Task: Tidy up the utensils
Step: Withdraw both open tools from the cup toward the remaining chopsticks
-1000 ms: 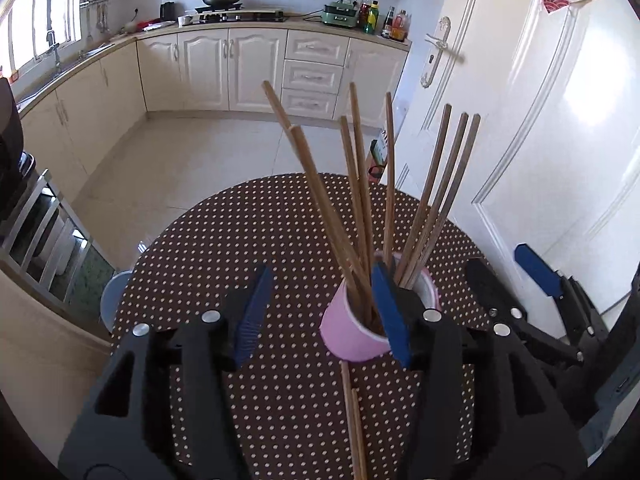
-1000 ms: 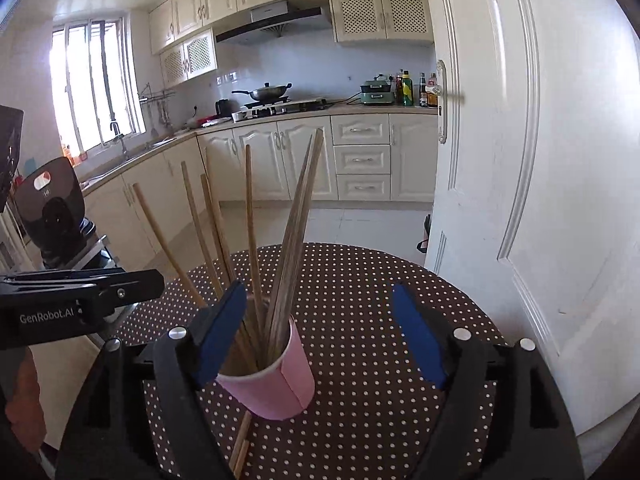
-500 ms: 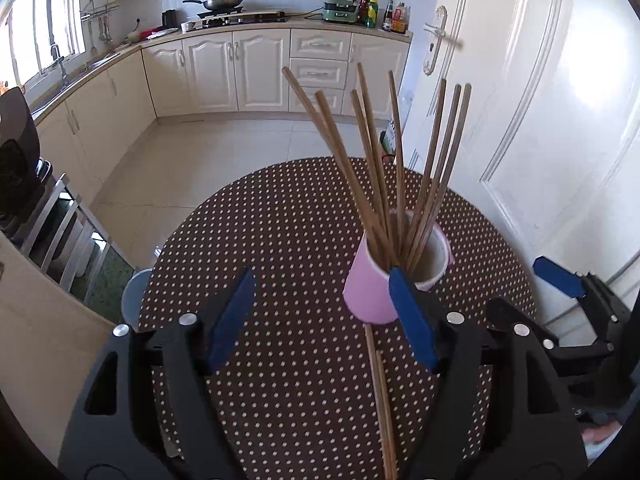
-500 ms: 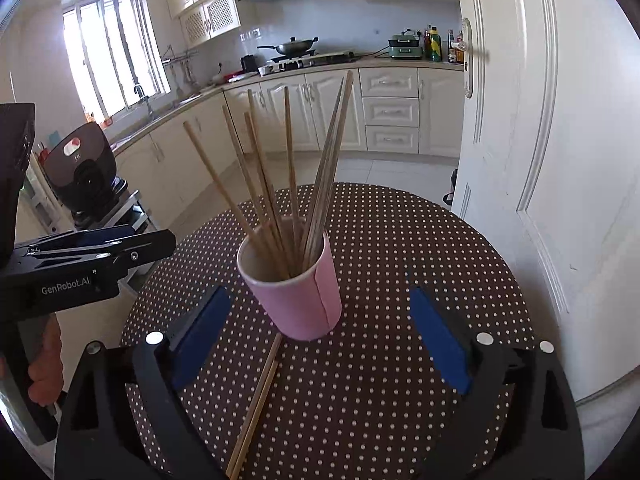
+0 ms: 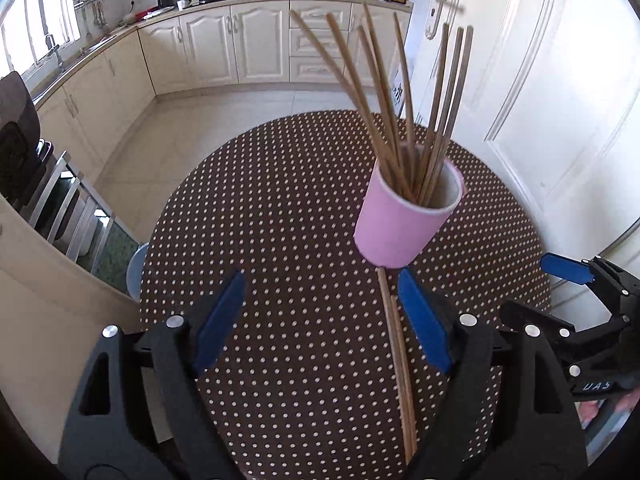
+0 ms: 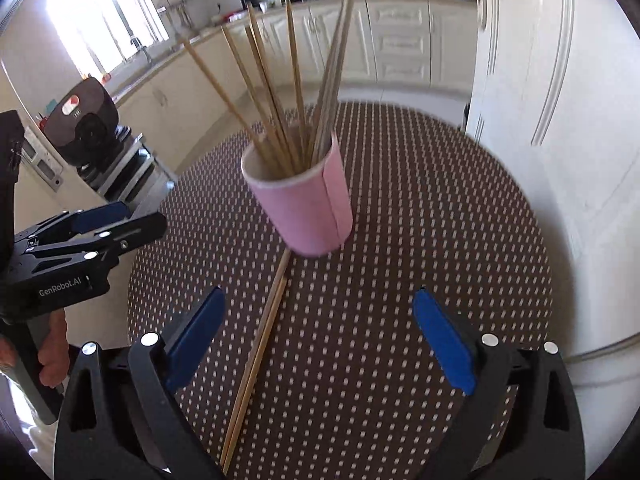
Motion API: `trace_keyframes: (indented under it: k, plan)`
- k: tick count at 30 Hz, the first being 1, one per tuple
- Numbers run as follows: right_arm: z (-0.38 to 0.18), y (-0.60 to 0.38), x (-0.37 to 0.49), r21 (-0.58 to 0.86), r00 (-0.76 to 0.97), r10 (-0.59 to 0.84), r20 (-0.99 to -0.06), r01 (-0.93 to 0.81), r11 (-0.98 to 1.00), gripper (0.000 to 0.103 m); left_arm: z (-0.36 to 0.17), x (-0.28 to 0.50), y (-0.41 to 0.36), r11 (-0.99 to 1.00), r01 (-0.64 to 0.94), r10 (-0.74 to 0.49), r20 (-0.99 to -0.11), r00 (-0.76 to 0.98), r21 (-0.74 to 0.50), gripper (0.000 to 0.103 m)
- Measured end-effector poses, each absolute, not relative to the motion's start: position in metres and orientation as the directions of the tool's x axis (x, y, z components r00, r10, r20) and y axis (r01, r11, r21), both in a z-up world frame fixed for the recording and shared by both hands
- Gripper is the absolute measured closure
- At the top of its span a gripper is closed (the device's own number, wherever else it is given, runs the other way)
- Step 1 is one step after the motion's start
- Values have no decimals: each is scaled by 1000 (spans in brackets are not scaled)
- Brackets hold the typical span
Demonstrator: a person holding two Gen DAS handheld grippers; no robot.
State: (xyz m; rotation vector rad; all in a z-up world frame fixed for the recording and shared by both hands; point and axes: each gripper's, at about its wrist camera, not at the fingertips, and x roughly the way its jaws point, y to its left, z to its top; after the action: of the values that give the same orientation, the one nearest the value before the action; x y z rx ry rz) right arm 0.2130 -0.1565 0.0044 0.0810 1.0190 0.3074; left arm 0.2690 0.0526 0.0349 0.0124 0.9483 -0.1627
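A pink cup stands on the round dotted table and holds several wooden chopsticks. It also shows in the right wrist view, with its chopsticks. Two loose chopsticks lie on the table in front of the cup, also seen in the right wrist view. My left gripper is open and empty, above the table short of the cup. My right gripper is open and empty, with the loose chopsticks below its left finger.
The right gripper shows at the table's right edge in the left wrist view, and the left gripper at the table's left edge in the right wrist view. A white door stands close behind the table. Kitchen cabinets line the far wall.
Both grippers have drawn back and up from the cup, which now stands farther ahead. The loose chopsticks on the table have come into fuller view. Both stay open.
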Motion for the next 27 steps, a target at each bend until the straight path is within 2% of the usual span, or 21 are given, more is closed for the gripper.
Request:
trace_keyframes:
  k: [5,9,18,27]
  plan:
    - [-12,-155,215,220,393,282,-875,-196,956,11,22,268,54,985,153,-145,-841,521,-74,23]
    - [-25,-154,218,220,327,270,-906,-181,959,11,6,265,54,989,146,-96,-871,482,-29,23]
    - [-56,-138,228,187,208,220,-953,-169,968,11,-24,259,50,983,182,-70,-918,390,3,23]
    - [-72,-109,234,129,170,162,-972,-193,973,11,-45,252,55,982,191,-59,-940,336,6,23]
